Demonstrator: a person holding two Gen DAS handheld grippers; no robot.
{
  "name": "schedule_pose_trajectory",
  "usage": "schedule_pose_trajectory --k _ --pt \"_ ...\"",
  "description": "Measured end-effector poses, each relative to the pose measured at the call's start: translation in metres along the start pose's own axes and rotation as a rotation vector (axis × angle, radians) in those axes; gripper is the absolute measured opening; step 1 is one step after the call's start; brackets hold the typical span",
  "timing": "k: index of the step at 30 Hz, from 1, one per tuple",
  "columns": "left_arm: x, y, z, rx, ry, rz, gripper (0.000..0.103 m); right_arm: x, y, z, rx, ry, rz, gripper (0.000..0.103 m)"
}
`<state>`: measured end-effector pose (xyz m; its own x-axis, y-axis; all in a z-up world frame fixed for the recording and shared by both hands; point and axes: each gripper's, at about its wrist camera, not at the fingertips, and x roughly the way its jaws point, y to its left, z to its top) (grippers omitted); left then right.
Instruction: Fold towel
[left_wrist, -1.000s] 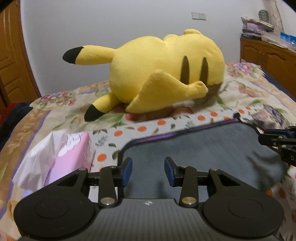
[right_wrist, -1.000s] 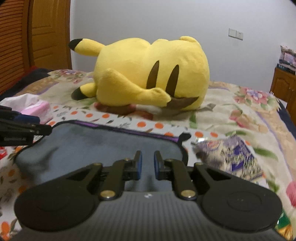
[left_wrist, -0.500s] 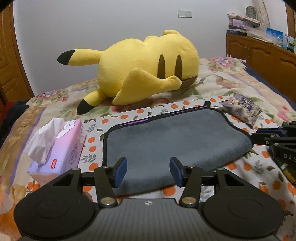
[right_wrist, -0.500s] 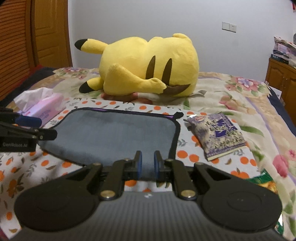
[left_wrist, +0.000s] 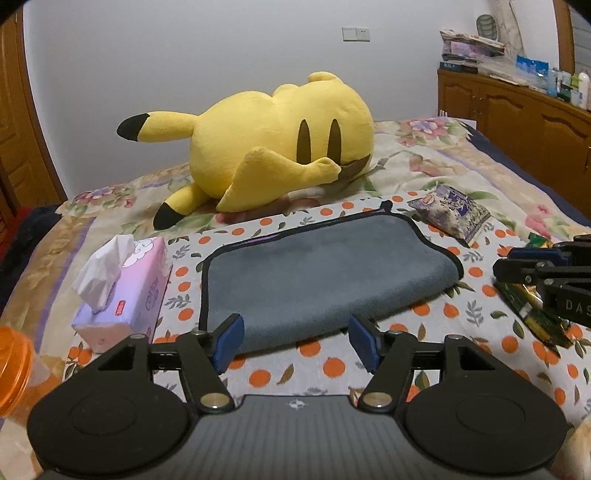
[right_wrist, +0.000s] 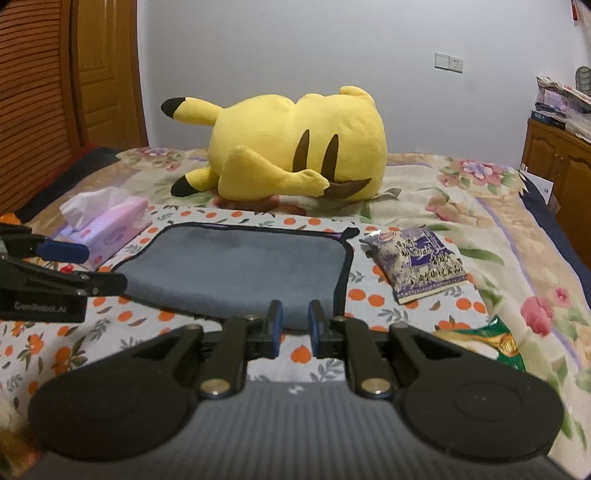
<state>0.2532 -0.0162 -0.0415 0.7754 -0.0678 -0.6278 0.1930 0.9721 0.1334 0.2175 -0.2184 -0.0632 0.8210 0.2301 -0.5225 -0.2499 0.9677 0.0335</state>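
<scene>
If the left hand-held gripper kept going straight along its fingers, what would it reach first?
Probably the near folded edge of the grey towel; the left hand-held gripper is open and aimed at it, though depth is uncertain.

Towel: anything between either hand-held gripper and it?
Nothing visible. The towel lies just ahead of the left hand-held gripper and the right hand-held gripper. Tissue box and snack bag sit off to its sides.

Dim indoor light (fisheye-warped edges)

Left gripper (left_wrist: 297, 343) jaws wide apart; right gripper (right_wrist: 295, 328) seemingly narrowly parted, empty.
</scene>
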Motion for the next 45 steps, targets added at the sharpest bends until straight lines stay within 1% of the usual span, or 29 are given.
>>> schedule_pose_trajectory --k 1,2,4,6,7,9,11,14,16,17,19,21,23,25,26,31,36,45 --pt "-0.003 0.000 -0.002 0.000 0.000 0.000 0.066 -0.002 0.000 -0.002 0.005 -0.003 0.000 0.045" --pt "-0.006 0.001 -0.004 0.001 -0.001 0.001 0.067 -0.005 0.000 -0.003 0.011 -0.007 0.002 0.047" --pt "-0.012 0.001 -0.007 0.007 -0.001 0.004 0.069 -0.010 0.001 -0.006 0.007 -0.009 0.000 0.047" --pt "-0.018 0.002 -0.011 0.007 -0.002 0.002 0.074 -0.014 0.002 -0.007 0.003 -0.008 -0.005 0.048" --pt "-0.021 0.003 -0.012 0.005 -0.003 0.001 0.076 -0.016 0.002 -0.008 0.004 -0.009 -0.004 0.050" --pt "-0.026 0.004 -0.016 -0.005 -0.004 -0.002 0.079 -0.021 0.002 -0.009 0.011 -0.012 -0.003 0.053" --pt "-0.030 0.003 -0.019 -0.009 -0.005 0.000 0.085 -0.025 0.003 -0.010 0.008 -0.010 0.000 0.054" --pt "-0.037 0.001 -0.022 -0.005 -0.012 0.006 0.090 -0.030 0.007 -0.012 -0.002 -0.005 0.001 0.061" --pt "-0.041 0.000 -0.025 -0.007 -0.018 0.015 0.094 -0.035 0.009 -0.013 -0.004 -0.012 0.002 0.070" --pt "-0.044 -0.001 -0.026 -0.009 -0.021 0.017 0.094 -0.037 0.010 -0.013 -0.005 -0.016 0.003 0.073" --pt "-0.047 -0.002 -0.029 -0.012 -0.018 0.008 0.094 -0.041 0.011 -0.014 0.007 -0.022 0.007 0.089" --pt "-0.050 -0.003 -0.032 -0.011 -0.013 0.007 0.095 -0.044 0.011 -0.015 0.017 -0.026 0.015 0.091" --pt "-0.052 -0.005 -0.034 -0.015 -0.012 0.008 0.099 -0.046 0.012 -0.015 0.013 -0.025 0.012 0.092" --pt "-0.055 -0.006 -0.036 -0.022 -0.013 0.009 0.100 -0.047 0.012 -0.015 0.013 -0.022 0.009 0.101" --pt "-0.057 -0.006 -0.036 -0.026 -0.017 0.007 0.100 -0.048 0.012 -0.015 0.013 -0.023 0.007 0.103" --pt "-0.064 -0.008 -0.037 -0.045 -0.018 0.012 0.101 -0.053 0.013 -0.015 0.012 -0.025 0.001 0.103" --pt "-0.076 -0.009 -0.038 -0.037 -0.024 0.022 0.101 -0.062 0.014 -0.015 0.011 -0.027 -0.003 0.103" --pt "-0.112 -0.012 -0.036 -0.054 -0.025 0.033 0.102 -0.096 0.017 -0.012 0.012 -0.050 -0.002 0.103"
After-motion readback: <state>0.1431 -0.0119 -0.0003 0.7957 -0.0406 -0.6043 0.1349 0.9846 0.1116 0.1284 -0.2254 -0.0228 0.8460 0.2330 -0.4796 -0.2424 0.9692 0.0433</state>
